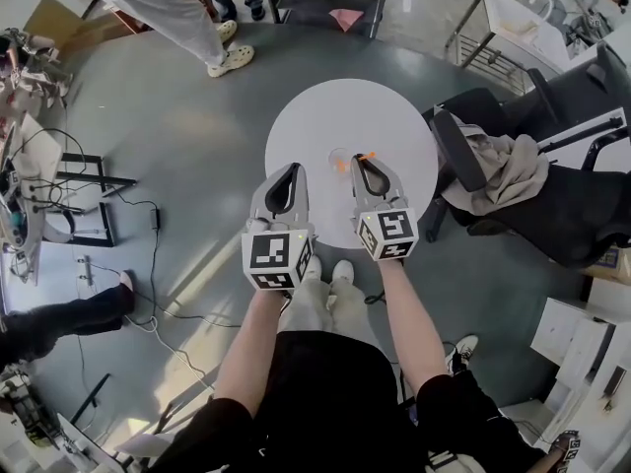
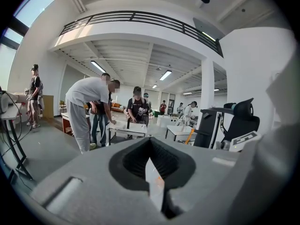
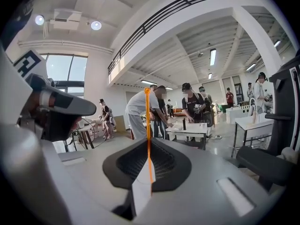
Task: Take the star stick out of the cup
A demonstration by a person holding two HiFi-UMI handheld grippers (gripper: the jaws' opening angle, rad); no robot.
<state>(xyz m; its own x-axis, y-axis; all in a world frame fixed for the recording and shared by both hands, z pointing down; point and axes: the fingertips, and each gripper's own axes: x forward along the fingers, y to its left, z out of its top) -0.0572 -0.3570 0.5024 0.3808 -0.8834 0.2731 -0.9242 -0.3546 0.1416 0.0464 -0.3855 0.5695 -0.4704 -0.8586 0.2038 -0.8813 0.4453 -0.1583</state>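
Observation:
My right gripper [image 1: 365, 164] hovers over the round white table [image 1: 315, 116], shut on a thin orange stick [image 1: 367, 156]. In the right gripper view that stick [image 3: 147, 121] rises straight up out of the shut right gripper [image 3: 148, 165]; its top end is small and its shape is unclear. Just left of the right gripper's tips I see a faint clear cup [image 1: 340, 156] with an orange spot beside it. The left gripper [image 1: 287, 173] is held at the table's near edge. In its own view the left gripper [image 2: 152, 165] is shut with nothing held.
A black office chair [image 1: 473, 136] draped with beige cloth [image 1: 503, 166] stands right of the table. A person's legs and shoes [image 1: 229, 59] are on the floor beyond it. Cables and a metal stand [image 1: 89, 180] lie to the left.

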